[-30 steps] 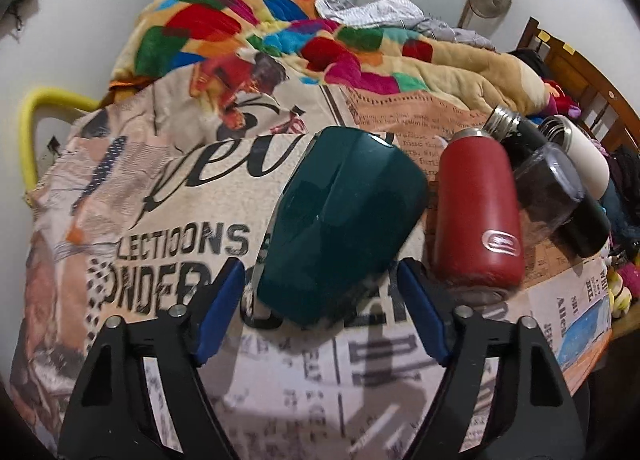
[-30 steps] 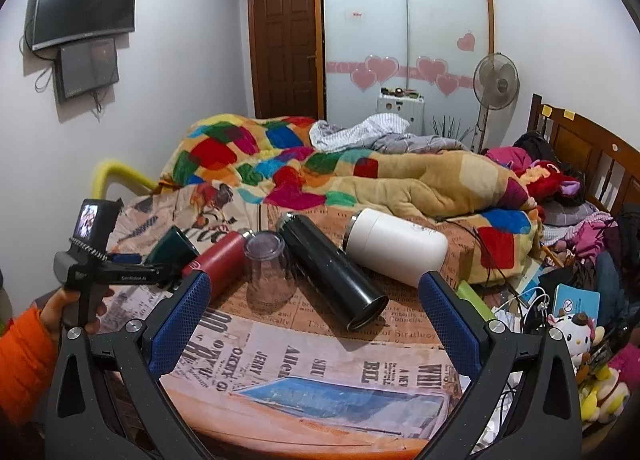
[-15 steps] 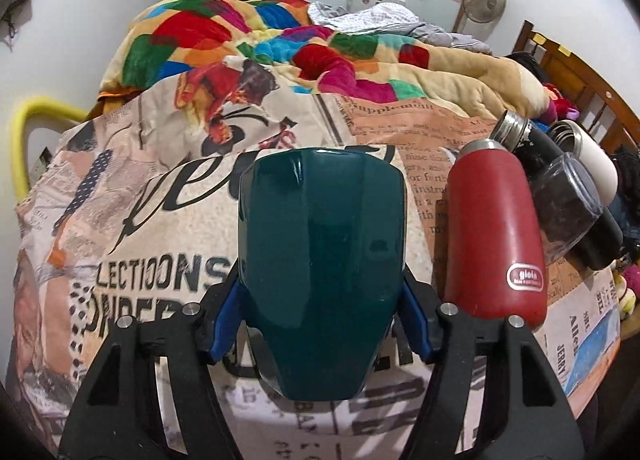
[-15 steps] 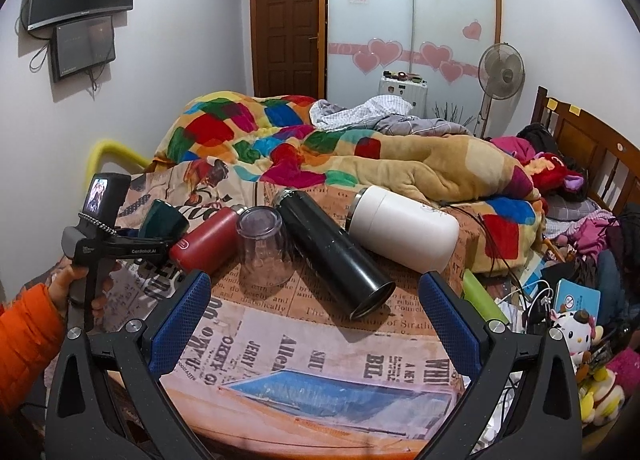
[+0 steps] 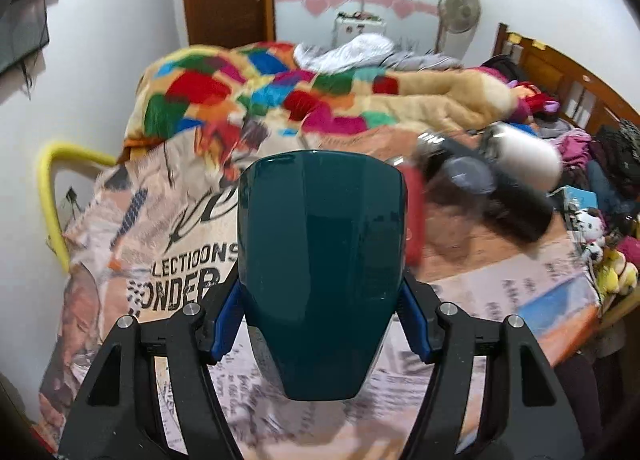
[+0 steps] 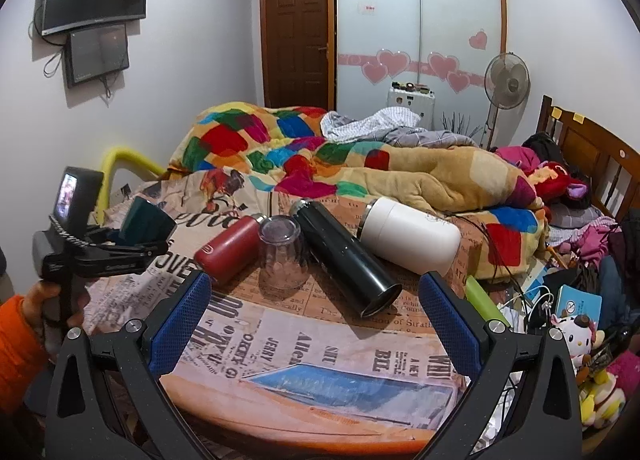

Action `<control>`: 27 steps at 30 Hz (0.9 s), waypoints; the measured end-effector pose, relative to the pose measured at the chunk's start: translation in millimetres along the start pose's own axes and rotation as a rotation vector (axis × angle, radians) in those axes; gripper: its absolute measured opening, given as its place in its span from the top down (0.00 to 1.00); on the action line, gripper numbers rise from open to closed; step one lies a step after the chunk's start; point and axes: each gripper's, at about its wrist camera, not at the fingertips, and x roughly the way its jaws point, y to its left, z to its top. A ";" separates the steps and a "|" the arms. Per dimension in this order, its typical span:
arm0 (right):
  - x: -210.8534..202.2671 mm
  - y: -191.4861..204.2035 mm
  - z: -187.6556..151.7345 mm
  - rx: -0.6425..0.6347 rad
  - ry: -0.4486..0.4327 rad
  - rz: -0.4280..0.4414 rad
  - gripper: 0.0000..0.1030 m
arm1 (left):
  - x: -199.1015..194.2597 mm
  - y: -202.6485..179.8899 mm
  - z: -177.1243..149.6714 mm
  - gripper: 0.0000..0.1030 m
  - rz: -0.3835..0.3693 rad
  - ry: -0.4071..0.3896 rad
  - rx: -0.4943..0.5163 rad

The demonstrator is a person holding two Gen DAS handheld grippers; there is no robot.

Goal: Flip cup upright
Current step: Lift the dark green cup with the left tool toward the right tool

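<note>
Newsprint-patterned tablecloth [image 6: 320, 344] covers the work surface. Left gripper [image 5: 320, 312] pinches the dark green cup [image 5: 320, 260] between both blue pads, raised off the cloth. Right gripper [image 6: 316, 316] stands spread, holding nothing. Red bottle [image 6: 228, 248] lies at its 11 o'clock.

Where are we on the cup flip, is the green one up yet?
Done: the left gripper is shut on the green cup and has it off the table, as the right wrist view shows. In hand: the cup is tilted in the air, not upright. Left: finish the turn and set it down. The red bottle, black flask and white flask lie on their sides; the right gripper is open.
</note>
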 end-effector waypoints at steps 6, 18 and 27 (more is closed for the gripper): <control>-24.5 0.6 1.1 0.004 -0.044 0.008 0.00 | -49.5 -44.9 13.7 0.35 -0.057 -0.070 0.050; -59.1 -19.6 -8.9 0.031 -0.106 0.008 0.00 | -50.1 -137.6 12.0 0.35 -0.170 -0.051 0.120; -45.1 -51.1 -25.5 0.074 -0.050 -0.011 0.00 | 33.3 -180.0 -21.8 0.35 -0.204 0.127 0.083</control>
